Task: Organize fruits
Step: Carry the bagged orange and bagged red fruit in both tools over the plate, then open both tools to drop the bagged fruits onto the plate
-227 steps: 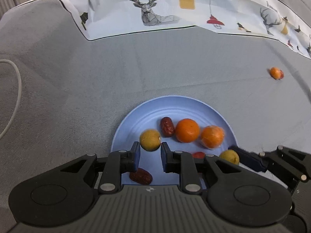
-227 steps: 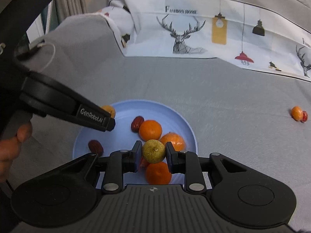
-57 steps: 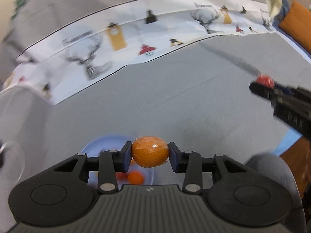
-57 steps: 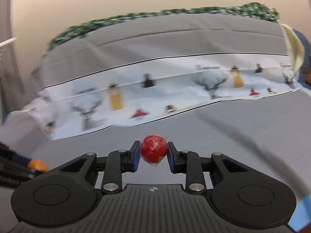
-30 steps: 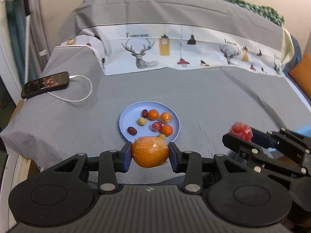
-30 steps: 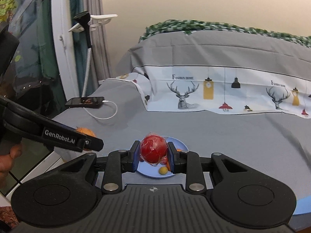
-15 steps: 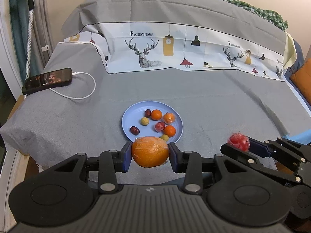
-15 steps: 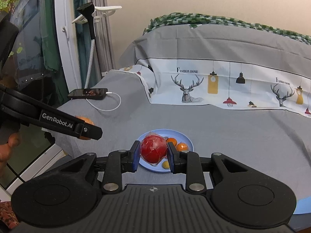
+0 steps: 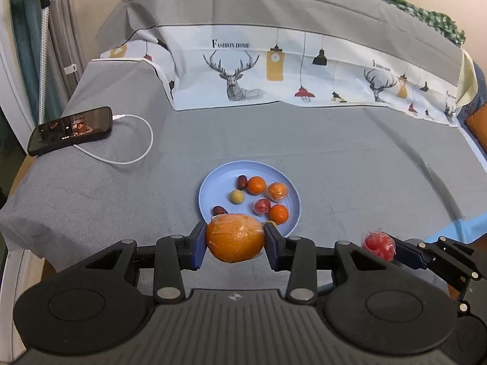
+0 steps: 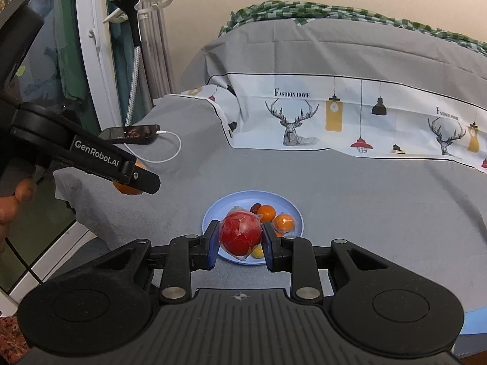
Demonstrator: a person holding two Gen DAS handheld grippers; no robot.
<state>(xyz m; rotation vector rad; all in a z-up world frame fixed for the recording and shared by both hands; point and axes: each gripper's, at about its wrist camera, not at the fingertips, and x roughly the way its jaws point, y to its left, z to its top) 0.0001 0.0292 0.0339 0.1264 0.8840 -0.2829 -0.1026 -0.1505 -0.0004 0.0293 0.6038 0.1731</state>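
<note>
Both grippers have drawn nearer the blue plate [image 9: 213, 179], which now looks larger than a second ago. Several seconds ago the left gripper [image 9: 235, 240] was empty over the plate; it now carries a wrapped orange [image 9: 235, 237]. The right gripper [image 10: 240, 238] then gripped a yellow-green fruit; it now grips a wrapped red fruit [image 10: 240, 235]. The bed [image 9: 350, 152] at 2 o'clock of the plate, where those two lay, is now bare.
</note>
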